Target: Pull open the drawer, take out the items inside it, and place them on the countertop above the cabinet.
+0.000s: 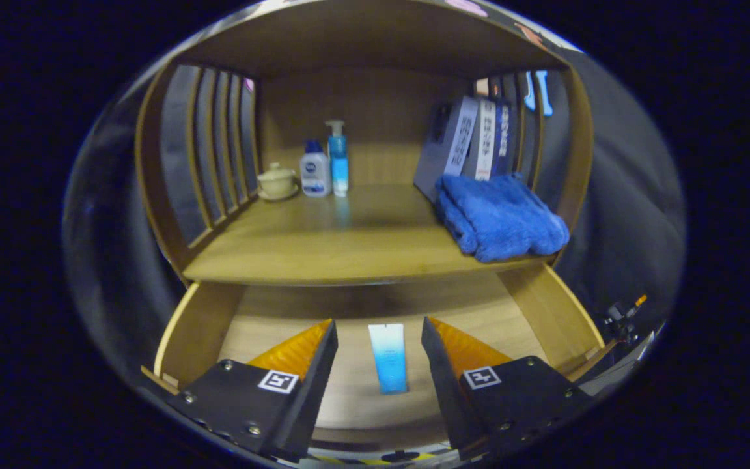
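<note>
Hovering over the open drawer (531, 306) now, the gripper (379, 339) has its fingers spread wide, gripping nothing, with the tube (388, 358) lying flat on the drawer floor right between them. Nice line-up: the tube's long axis runs straight ahead along the fingers, so the smart play, I'd say, is to sink straight down, keep it centred, and close across its narrow width near the middle, then lift clear of the countertop (349, 247) edge overhanging the drawer's back before carrying it up. It looks a slim, flat squeeze tube, white at the far end fading to blue at the near end; whether it's soft or stiff is hard to call from this angle. Up on the countertop wait a folded blue towel (502, 218), some boxes (466, 143), two bottles (326, 166) and a lidded cup (276, 180), with open wood between them for the drop.
</note>
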